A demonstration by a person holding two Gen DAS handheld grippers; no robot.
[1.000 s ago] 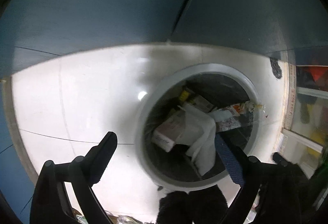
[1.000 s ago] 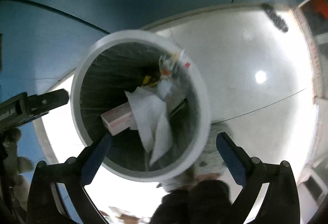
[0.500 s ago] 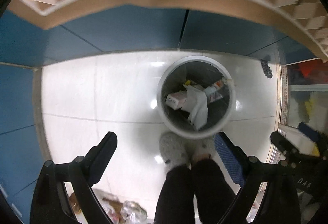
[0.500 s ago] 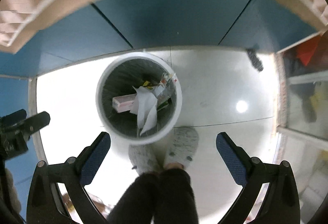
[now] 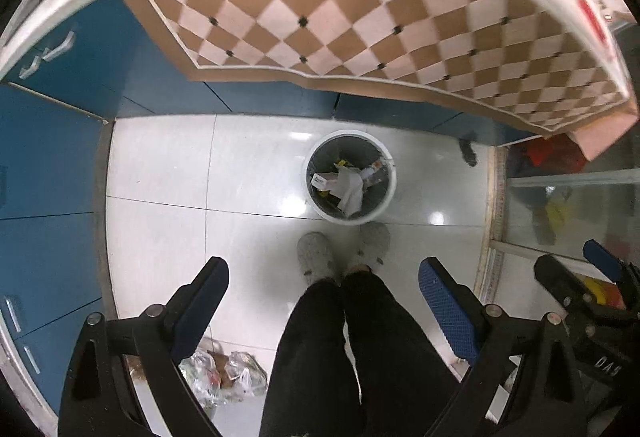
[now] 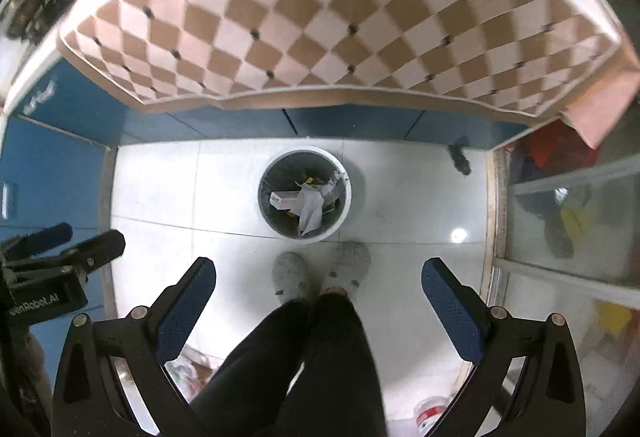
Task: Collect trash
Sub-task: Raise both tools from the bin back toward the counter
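Note:
A white round trash bin [image 5: 387, 162] stands on the white tiled floor, far below both grippers; it also shows in the right wrist view [image 6: 345, 205]. Inside lie crumpled white paper [image 5: 352, 187], a small pink-white box [image 6: 282, 200] and wrappers. My left gripper [image 5: 324, 299] is open and empty, high above the floor. My right gripper [image 6: 318, 297] is open and empty too. The left gripper also shows at the left edge of the right wrist view [image 6: 60, 243], and the right gripper at the right edge of the left wrist view [image 5: 580, 269].
A table with a brown-and-pink checkered cloth [image 5: 360, 9] overhangs behind the bin. Blue cabinets [image 5: 44, 165] line the left and back. The person's legs and grey slippers [image 5: 316, 257] stand in front of the bin. A clear plastic bag of rubbish [image 5: 224, 377] lies on the floor. A glass case [image 5: 568, 205] stands at the right.
Both grippers have risen far above the bin, which now looks small. The checkered table, the person's legs and the floor have come into view. Both stay open.

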